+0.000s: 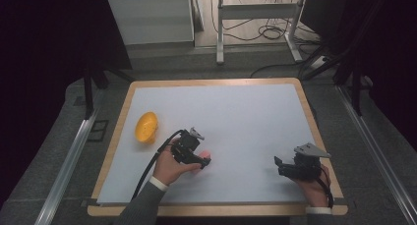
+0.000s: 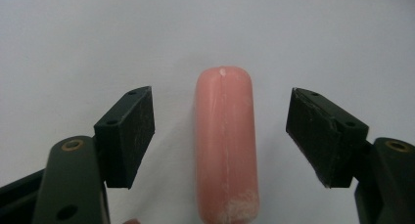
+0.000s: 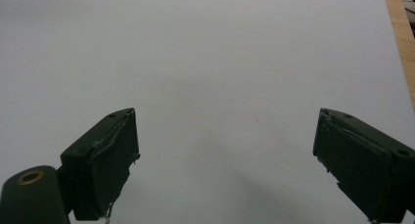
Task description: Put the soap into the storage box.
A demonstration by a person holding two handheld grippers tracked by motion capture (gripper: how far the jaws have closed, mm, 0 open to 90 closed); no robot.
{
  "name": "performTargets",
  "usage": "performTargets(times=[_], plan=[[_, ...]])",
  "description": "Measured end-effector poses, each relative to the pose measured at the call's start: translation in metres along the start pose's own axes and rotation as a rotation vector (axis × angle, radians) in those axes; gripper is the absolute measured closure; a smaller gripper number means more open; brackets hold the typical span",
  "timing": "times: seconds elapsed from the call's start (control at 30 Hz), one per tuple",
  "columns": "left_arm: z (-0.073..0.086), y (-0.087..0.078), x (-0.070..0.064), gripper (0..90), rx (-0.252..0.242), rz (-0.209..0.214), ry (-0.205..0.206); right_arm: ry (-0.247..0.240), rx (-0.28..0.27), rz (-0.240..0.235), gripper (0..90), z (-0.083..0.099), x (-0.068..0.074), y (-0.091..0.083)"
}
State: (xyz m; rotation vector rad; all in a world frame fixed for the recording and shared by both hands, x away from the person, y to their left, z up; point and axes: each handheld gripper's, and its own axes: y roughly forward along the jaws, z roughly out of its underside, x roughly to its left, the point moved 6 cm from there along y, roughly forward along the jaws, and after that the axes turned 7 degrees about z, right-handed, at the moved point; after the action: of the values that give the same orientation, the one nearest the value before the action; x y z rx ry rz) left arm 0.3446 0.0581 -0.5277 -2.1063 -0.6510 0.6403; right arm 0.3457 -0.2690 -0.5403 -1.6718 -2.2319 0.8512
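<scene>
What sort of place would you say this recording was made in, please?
Probably a lab or workshop data-collection station: a white-topped table under a fixed camera, aluminium rails beside it, and loose cables on the floor by a desk frame.

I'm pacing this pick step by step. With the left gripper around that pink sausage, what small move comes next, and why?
Probably close the left gripper. The pink sausage lies flat on the white sheet, lengthwise between the open jaws, with a gap showing on each side, so nothing grips it yet. The right gripper is open over bare sheet.

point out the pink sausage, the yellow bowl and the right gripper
pink sausage (image 2: 226, 145): left gripper view, mid body.
yellow bowl (image 1: 146, 127): high view, inner wall.
right gripper (image 3: 225, 160): right gripper view, midway between fingertips.
</scene>
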Motion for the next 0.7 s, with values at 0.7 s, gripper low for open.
performTargets(times=[0.7], plan=[[0.010,0.026,0.001,59.3,0.058,-0.028,-0.004,-0.006,-0.001,0.014,9.4,0.000,0.000,0.001]])
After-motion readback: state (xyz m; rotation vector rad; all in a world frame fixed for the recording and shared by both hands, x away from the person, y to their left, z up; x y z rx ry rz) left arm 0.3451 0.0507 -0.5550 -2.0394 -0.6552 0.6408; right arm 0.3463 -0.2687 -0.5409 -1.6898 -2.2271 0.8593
